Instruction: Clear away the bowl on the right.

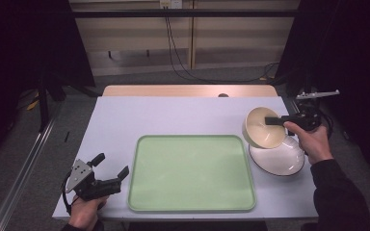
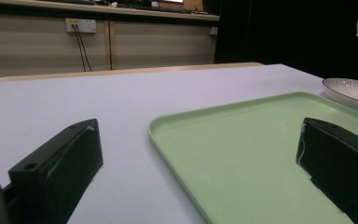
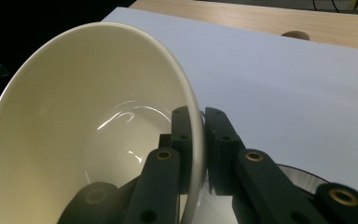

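Seen from above, the right gripper (image 1: 271, 121) lifts a cream ceramic bowl (image 1: 262, 127), its own view revealing jaws clenched on the rim, while the left gripper (image 1: 110, 166) rests released beside the pale green plastic tray (image 1: 191, 173).

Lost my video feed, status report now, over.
Right gripper shut on cream bowl, lifted above white plate. Left gripper open, idle beside green tray. Nothing in the way.
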A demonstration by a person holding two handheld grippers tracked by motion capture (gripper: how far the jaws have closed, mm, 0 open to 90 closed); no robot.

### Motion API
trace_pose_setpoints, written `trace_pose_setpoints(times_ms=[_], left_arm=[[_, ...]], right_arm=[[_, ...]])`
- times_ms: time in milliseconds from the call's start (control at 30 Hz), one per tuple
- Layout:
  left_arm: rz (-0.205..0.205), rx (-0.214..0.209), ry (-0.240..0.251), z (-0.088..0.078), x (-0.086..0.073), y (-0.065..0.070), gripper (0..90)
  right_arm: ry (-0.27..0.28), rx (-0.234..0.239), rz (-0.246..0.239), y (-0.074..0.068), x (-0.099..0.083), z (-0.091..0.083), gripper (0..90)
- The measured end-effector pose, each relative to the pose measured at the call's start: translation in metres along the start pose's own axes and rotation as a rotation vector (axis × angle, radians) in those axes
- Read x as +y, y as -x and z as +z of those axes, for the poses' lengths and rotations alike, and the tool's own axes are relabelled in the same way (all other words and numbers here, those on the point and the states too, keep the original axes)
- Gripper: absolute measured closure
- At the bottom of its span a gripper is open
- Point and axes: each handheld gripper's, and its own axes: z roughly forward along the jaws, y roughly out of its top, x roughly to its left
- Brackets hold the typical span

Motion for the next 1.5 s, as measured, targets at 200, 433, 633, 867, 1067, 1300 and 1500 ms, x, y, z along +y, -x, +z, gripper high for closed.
trace_pose_setpoints(times_ms=[200,433,633,867,1067,1300,1500], left_arm=[[-0.001,-0.002,0.003,0.0,0.0,0.0,0.3],[-0.002,-0.003,0.003,0.0,0.0,0.0,0.3],[-0.004,-0.002,0.004,0.0,0.0,0.0,0.3],[-0.006,-0.006,0.008,0.0,0.0,0.001,0.2],[-0.009,-0.008,0.009,0.0,0.0,0.0,0.3],[-0.018,-0.009,0.013,0.0,0.0,0.001,0.3],[0.002,-0.011,-0.001,-0.001,0.0,0.0,0.3]], right_arm=[[-0.019,0.008,-0.014,-0.006,0.008,0.012,83.1],[-0.026,0.016,-0.016,-0.009,0.016,0.024,83.1],[-0.042,0.023,-0.018,-0.011,0.02,0.037,83.1],[-0.071,0.019,-0.027,-0.017,0.025,0.053,83.1],[-0.101,0.025,-0.029,-0.019,0.022,0.071,83.1],[-0.135,0.004,-0.022,-0.018,0.02,0.08,83.1],[-0.157,-0.003,-0.01,-0.015,0.018,0.087,83.1]])
